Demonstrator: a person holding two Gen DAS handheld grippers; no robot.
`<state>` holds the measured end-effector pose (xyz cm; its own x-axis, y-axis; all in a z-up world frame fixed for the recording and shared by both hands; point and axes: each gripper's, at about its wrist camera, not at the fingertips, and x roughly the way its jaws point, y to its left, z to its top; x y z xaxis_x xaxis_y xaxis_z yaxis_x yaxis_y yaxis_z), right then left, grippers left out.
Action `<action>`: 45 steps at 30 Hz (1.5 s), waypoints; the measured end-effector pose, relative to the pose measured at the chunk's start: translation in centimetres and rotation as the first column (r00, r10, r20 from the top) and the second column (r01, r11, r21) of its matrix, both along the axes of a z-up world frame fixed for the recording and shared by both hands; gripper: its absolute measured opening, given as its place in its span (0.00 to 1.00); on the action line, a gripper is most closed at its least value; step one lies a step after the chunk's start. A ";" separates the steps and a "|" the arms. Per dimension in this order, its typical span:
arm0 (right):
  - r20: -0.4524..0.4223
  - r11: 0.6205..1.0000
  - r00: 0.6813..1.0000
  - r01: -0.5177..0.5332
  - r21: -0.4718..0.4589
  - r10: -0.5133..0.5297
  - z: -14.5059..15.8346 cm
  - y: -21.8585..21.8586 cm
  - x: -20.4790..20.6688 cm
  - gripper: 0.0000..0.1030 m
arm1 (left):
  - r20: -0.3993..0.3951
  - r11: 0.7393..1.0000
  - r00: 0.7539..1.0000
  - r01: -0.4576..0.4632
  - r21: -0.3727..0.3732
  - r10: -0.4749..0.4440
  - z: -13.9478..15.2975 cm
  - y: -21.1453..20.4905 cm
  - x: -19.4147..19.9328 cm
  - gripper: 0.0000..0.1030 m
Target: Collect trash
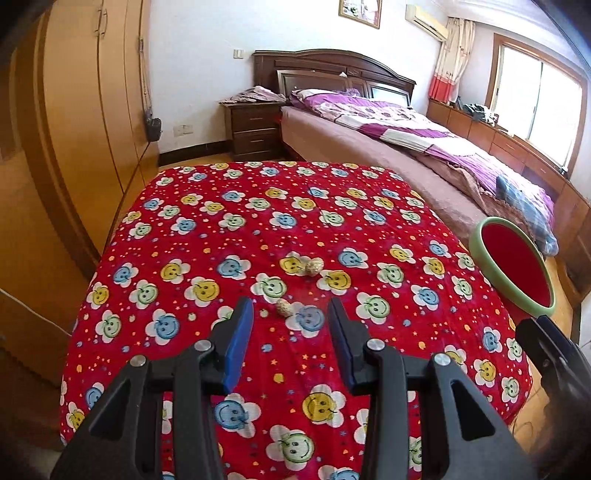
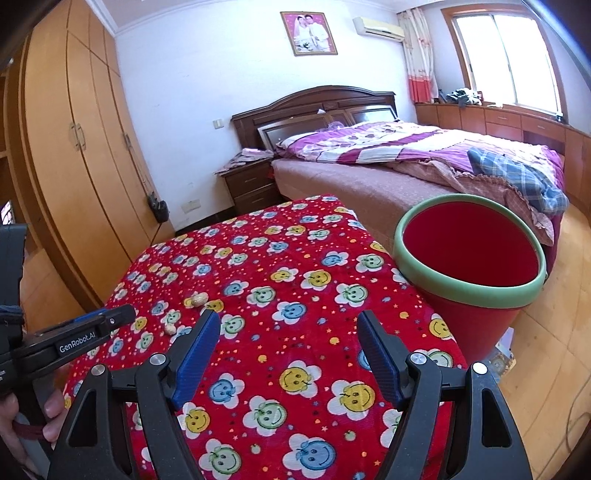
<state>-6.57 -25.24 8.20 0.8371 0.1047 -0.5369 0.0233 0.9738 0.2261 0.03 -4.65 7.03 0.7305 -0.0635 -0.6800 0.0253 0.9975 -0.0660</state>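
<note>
Hovering over a table draped in a red smiley-flower cloth (image 1: 388, 229), the left gripper (image 1: 291, 314) has its blue-padded jaws parted with nothing between them. One peanut shell (image 1: 284, 307) lies on the cloth just beyond the fingertips, in the gap's line. A pair of peanut shells (image 1: 314, 266) sits farther out, touching each other, apart from the near one. Cloth between gripper and shells is bare of other objects.

Right gripper (image 2: 290, 328) also over the cloth, jaws spread wide and empty. From its camera the left gripper's finger enters at the left edge, near the shells; part of a hand (image 2: 22, 417) shows lower left.

Red bin with green rim (image 2: 467, 291) stands off the table's right edge, touching or just beside the cloth's corner, mouth open toward the right camera.

Surroundings: bed with purple quilt (image 2: 406, 147) behind the table, dark nightstand (image 1: 255, 129) beside it, wooden wardrobe (image 1: 85, 122) along the left wall, framed photo (image 2: 308, 33), window (image 2: 506, 55).
</note>
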 end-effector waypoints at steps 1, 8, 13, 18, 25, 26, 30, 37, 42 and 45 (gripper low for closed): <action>0.000 1.000 1.000 -0.002 -0.001 0.002 0.0 0.1 0.0 0.75 | 0.002 1.000 1.000 -0.004 0.000 0.004 0.0 0.1 -0.1 0.40; -0.002 1.000 1.000 -0.008 -0.004 0.008 0.0 0.4 -0.1 0.75 | 0.013 1.000 1.000 -0.025 -0.003 0.025 0.3 0.7 -0.4 0.40; -0.002 1.000 1.000 -0.009 -0.004 0.009 0.0 0.4 -0.1 0.75 | 0.017 1.000 0.999 -0.027 -0.001 0.027 0.5 0.8 -0.6 0.41; -0.001 1.000 1.000 -0.008 -0.004 0.008 0.0 0.5 -0.1 0.75 | 0.017 1.000 1.000 -0.027 -0.002 0.027 0.5 0.8 -0.5 0.40; -0.004 1.000 1.000 -0.008 -0.005 0.008 0.0 0.6 -0.1 0.75 | 0.016 1.000 1.000 -0.027 -0.002 0.027 0.5 0.9 -0.5 0.41; -0.002 1.000 1.000 -0.009 -0.005 0.009 0.0 0.7 -0.1 0.75 | 0.016 1.000 1.000 -0.027 -0.001 0.027 0.5 0.9 -0.5 0.41; -0.002 1.000 1.000 -0.012 -0.005 0.012 0.0 0.7 -0.2 0.75 | 0.017 1.000 0.999 -0.030 -0.001 0.030 0.5 0.9 -0.6 0.40; -0.001 1.000 1.000 -0.012 -0.005 0.012 0.1 0.8 -0.2 0.75 | 0.013 1.000 0.999 -0.032 0.002 0.031 0.7 1.1 -0.6 0.41; 0.003 1.000 1.000 -0.012 -0.005 0.012 0.2 0.6 -0.3 0.75 | 0.016 0.999 0.999 -0.032 0.003 0.031 0.7 1.1 -0.7 0.40; 0.002 1.000 1.000 -0.012 -0.002 0.012 0.2 0.4 -0.2 0.75 | 0.016 1.000 0.999 -0.031 0.004 0.031 0.7 1.1 -0.7 0.41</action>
<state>-6.81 -24.79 8.44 0.8367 0.1132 -0.5358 0.0115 0.9746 0.2238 -0.65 -3.58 7.77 0.7430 -0.0376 -0.6683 -0.0047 0.9981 -0.0614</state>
